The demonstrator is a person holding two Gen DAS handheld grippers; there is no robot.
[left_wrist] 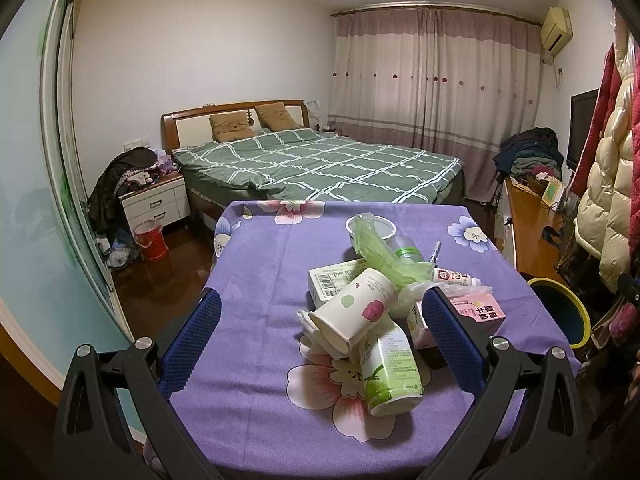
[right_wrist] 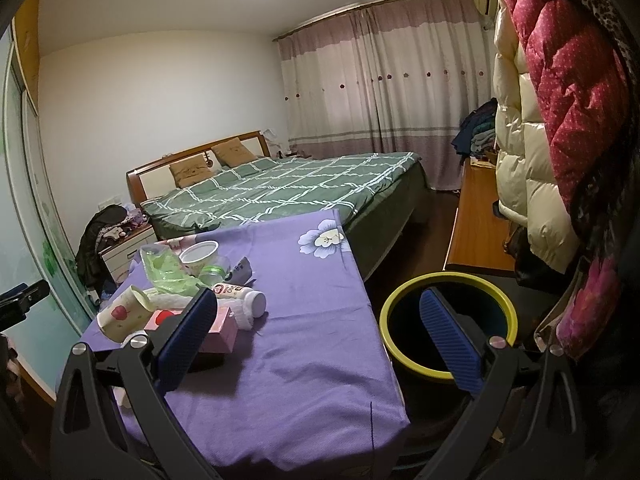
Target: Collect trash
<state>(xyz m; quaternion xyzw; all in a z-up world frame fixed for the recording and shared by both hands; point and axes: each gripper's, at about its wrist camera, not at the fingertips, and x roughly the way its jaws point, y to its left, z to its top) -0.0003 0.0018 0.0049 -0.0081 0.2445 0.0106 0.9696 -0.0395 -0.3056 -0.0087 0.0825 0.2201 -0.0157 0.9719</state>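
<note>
Reaching for the trash heap (left_wrist: 372, 300) near the tabletop's right edge, the left gripper (left_wrist: 322, 330) hangs spread and empty — best pinch the leaf-print cup (left_wrist: 352, 314) first; the right gripper (right_wrist: 316, 334) gapes over the bin (right_wrist: 448, 280).

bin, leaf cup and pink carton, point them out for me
bin (right_wrist: 404, 296) right wrist view, yellow rim
leaf cup (left_wrist: 360, 304) left wrist view, side wall
pink carton (left_wrist: 480, 310) left wrist view, top face

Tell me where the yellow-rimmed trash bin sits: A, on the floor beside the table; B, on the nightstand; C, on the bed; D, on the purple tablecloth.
A: the trash bin stands on the floor off the right edge of the table, lower than the tabletop and apart from the trash pile.
</note>
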